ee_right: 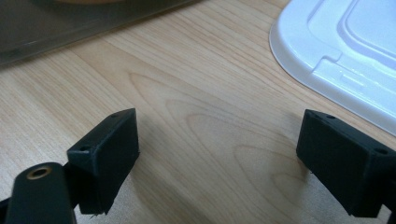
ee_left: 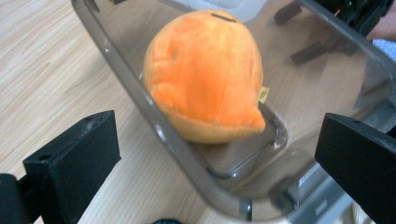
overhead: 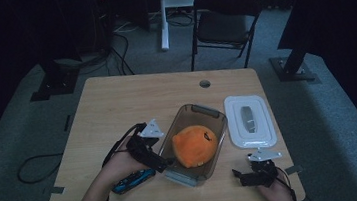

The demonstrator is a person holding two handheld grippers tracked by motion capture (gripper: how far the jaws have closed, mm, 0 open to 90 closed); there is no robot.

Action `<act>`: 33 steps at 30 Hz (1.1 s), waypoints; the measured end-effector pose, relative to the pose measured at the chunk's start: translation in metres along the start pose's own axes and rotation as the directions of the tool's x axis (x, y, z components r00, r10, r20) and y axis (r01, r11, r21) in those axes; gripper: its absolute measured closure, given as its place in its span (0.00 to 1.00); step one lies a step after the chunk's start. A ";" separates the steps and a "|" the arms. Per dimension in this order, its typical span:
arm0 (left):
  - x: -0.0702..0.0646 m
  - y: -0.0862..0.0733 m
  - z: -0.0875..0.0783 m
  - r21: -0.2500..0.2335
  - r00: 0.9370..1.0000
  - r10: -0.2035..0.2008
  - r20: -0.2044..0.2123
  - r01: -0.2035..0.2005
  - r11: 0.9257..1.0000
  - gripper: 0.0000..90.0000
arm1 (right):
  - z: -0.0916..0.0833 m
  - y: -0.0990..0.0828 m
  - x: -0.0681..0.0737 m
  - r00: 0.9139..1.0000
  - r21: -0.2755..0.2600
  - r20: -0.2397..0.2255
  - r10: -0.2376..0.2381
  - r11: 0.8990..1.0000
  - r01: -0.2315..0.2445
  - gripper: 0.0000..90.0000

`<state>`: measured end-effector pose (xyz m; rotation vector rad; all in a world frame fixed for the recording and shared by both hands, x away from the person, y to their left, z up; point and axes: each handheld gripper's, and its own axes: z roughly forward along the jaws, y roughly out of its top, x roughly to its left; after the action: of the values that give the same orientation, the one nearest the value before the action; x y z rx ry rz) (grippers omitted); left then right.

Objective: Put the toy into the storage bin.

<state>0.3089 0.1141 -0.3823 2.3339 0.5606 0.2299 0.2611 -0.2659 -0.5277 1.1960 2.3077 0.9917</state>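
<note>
- Plush toy point(overhead: 195, 145), orange and round, sits inside the clear smoky container point(overhead: 207, 111) at the middle of the tabletop point(overhead: 116, 102); it rests on the container floor nearer the near end, which suggests it was set there to be boxed up.
- Left gripper point(overhead: 165, 163) hovers at the container's near-left wall, its fingers point(ee_left: 74, 163) spread wide with nothing between them; in the left gripper view the toy lies well beyond them, untouched, so the toy seems to have been let go.
- Right gripper point(overhead: 242, 175) rests low at the near-right edge of the tabletop, fingers point(ee_right: 107, 149) wide over bare wood, gripping nothing.
- White lid point(overhead: 249, 121) lies flat just to the right of the container, apart from it. That puts it close to the right gripper, probably so it can be picked up and set on top.
- Blue object point(overhead: 130, 182) lies under the left hand near the tabletop's near edge; what it is cannot be told.
</note>
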 end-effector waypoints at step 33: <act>0.009 -0.099 -0.025 0.039 0.989 -0.118 -0.088 0.122 0.992 0.01 | 0.000 0.000 0.000 1.000 0.000 0.006 0.004 1.000 -0.004 0.14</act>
<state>0.2764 0.1983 -0.4317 2.3315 0.7532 0.2649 0.2612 -0.2662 -0.5277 1.2030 2.3020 0.9885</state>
